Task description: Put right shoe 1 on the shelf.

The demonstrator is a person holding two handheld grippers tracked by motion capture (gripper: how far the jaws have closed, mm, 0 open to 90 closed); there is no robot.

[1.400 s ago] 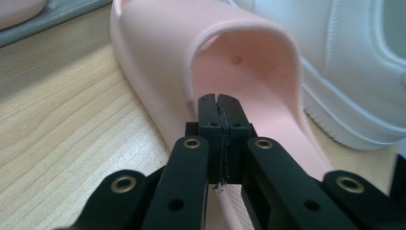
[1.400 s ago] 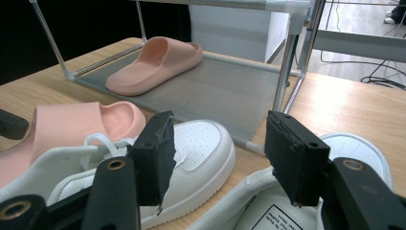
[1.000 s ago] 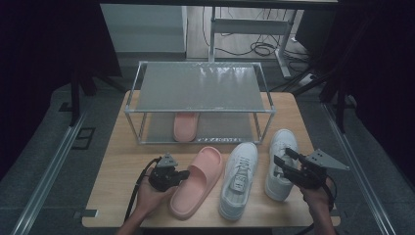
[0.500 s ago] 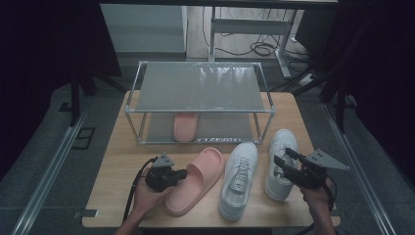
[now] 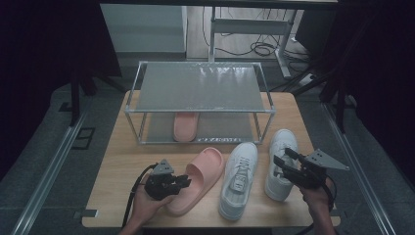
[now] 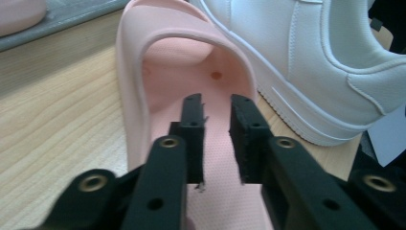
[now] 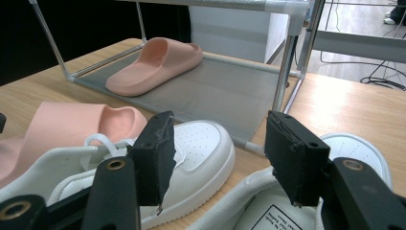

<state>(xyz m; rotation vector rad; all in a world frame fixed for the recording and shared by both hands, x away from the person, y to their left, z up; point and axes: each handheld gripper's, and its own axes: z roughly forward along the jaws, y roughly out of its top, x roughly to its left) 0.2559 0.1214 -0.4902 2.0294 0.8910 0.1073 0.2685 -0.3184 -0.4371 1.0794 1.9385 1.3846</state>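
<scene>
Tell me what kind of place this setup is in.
Probably an indoor lab or workshop set up for recording, not a home: a small wooden table holds a metal shoe rack, dark curtains hang on both sides, and loose cables trail across the floor behind.

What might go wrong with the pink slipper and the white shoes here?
1. The left hand-held gripper has just been opening over the pink slipper's heel end, its jaws holding nothing; a shallow bite on the soft rim could slip.
2. The slipper lies almost against the left white shoe, so moving it may nudge that shoe.
3. Sliding it under the rack could bump the other slipper.
</scene>
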